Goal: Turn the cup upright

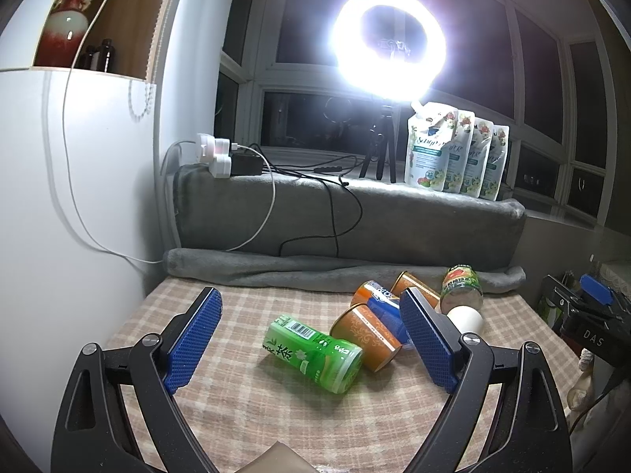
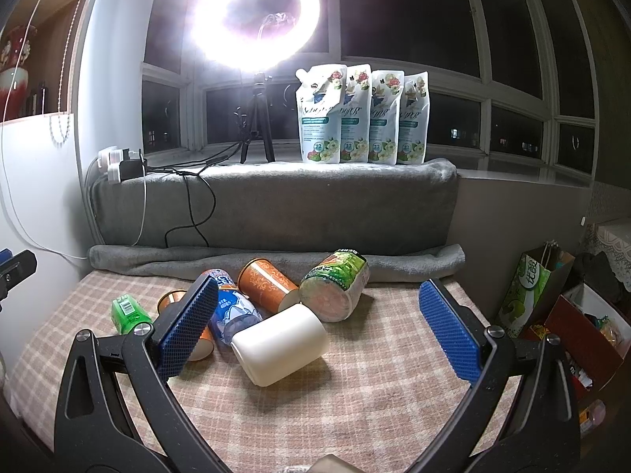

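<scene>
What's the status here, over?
Left tool open, empty; right tool open, empty. White cup on its side, ungripped. Blue cup and green-label jar crowd it.

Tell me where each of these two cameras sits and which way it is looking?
Left wrist: rides the open left gripper, facing the window past the green tea cup; the right gripper shows at its right edge.
Right wrist: rides the open right gripper, facing the window past the white cup; the other gripper shows at its left edge.
Shared: the toppled cups, ring light, detergent pouches.
</scene>
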`<state>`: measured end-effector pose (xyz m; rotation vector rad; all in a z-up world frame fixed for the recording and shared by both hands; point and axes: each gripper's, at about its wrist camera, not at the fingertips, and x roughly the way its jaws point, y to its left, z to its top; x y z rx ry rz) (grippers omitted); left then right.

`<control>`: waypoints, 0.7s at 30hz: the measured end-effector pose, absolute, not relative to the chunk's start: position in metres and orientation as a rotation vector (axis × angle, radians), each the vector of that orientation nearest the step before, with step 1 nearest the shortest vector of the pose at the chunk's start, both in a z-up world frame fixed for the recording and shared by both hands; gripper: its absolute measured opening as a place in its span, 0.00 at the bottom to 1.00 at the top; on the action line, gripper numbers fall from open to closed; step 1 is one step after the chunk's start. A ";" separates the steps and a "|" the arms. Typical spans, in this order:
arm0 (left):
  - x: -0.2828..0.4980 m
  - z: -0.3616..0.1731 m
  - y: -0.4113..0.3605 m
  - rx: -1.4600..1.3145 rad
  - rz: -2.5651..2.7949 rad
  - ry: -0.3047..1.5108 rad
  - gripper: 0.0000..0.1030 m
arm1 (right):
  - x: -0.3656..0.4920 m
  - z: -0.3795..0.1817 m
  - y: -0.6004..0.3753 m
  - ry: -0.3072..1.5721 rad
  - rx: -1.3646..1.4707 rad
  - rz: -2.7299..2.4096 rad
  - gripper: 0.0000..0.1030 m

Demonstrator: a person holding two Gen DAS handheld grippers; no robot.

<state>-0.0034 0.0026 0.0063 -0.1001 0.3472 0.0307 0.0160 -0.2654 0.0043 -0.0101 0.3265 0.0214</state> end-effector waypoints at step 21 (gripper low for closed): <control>-0.001 0.003 0.002 -0.096 0.023 0.367 0.89 | 0.029 -0.002 -0.257 0.352 -0.036 0.044 1.00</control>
